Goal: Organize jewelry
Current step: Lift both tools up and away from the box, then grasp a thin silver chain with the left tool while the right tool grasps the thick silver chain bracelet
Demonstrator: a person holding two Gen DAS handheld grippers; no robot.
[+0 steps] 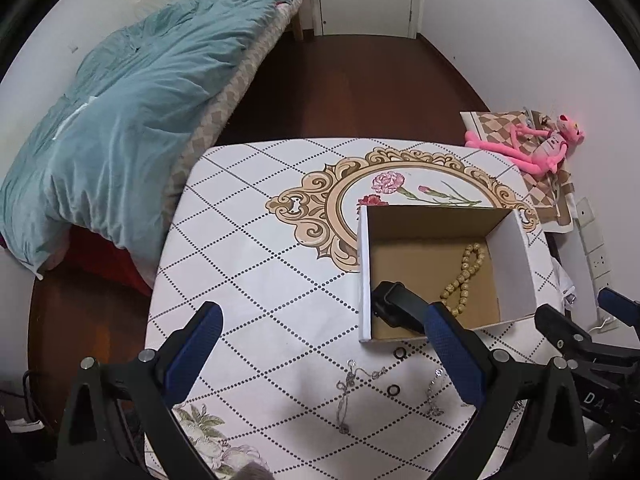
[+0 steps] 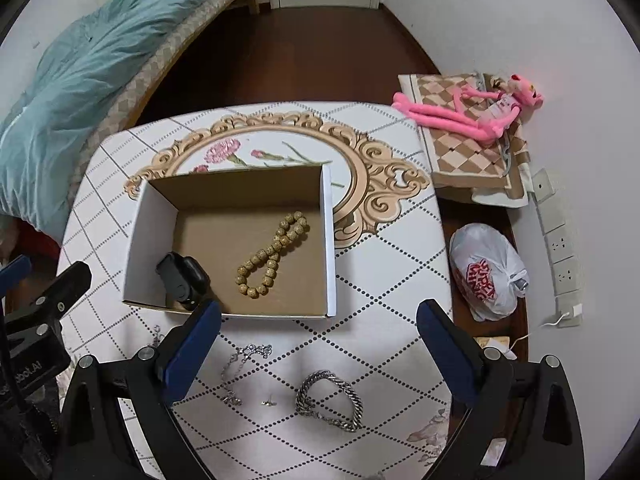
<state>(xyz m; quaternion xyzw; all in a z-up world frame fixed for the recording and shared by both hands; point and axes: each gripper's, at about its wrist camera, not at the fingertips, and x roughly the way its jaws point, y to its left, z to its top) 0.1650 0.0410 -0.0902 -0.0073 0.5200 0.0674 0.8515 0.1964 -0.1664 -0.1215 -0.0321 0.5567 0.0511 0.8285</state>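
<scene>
Item 1: chunky silver chain bracelet (image 2: 329, 400). Lies on tablecloth (image 2: 380, 320) between right gripper (image 2: 318, 354) fingers, approx 6 o'clock of box (image 2: 330, 240), well apart from it. Likely heaviest loose pc; metal links, limp, prob. slippery. Best taken across doubled links at one side, not at a single strand.

Item 2: thin silver chain (image 2: 240, 364), 10 o'clock of bracelet, near box front wall. Light, floppy, tangles easily; pinch at bunched part.

Item 3: small stud/earring (image 2: 267, 403), just left of bracelet. Tiny, hard to grip; type unclear.

Item 4: two dark rings (image 1: 400, 353) and further fine chains (image 1: 348, 392) in left view, at 6 o'clock of box.

Already in box: wooden bead strand (image 2: 272, 256), black watch-like item (image 2: 182, 280) in near-left corner.

Right gripper: jaws wide apart, holding nothing. Left gripper (image 1: 320, 354): likewise spread, empty, hovering at box's near-left corner.

Surroundings: bed w/ teal duvet (image 2: 80, 80) at 10 o'clock, pink plush toy (image 2: 472, 108) at 2, plastic bag (image 2: 486, 276) at 3.
</scene>
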